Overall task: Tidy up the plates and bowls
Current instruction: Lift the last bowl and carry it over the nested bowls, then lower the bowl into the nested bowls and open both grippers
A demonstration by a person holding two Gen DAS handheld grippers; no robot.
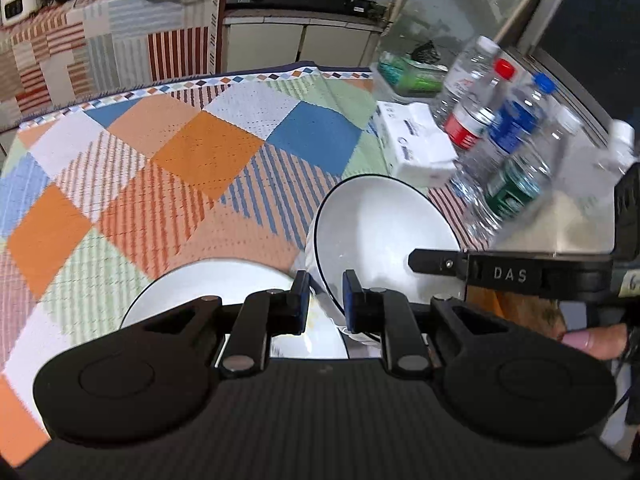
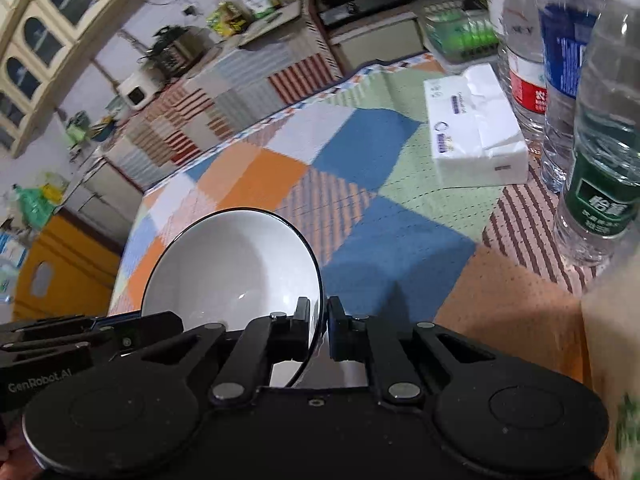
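Observation:
A white bowl with a dark rim is tilted on its side above the checked tablecloth. My right gripper is shut on the bowl's rim and holds it up. My left gripper has its jaws on either side of the same bowl's near rim with a small gap, so it looks open. A white plate lies flat on the cloth just under and left of the left gripper. The right gripper's finger shows from the right in the left wrist view.
Several water bottles stand at the table's right side, close to the right gripper. A white tissue pack lies beside them. A green-lidded box sits at the far right corner. Counters stand beyond the table.

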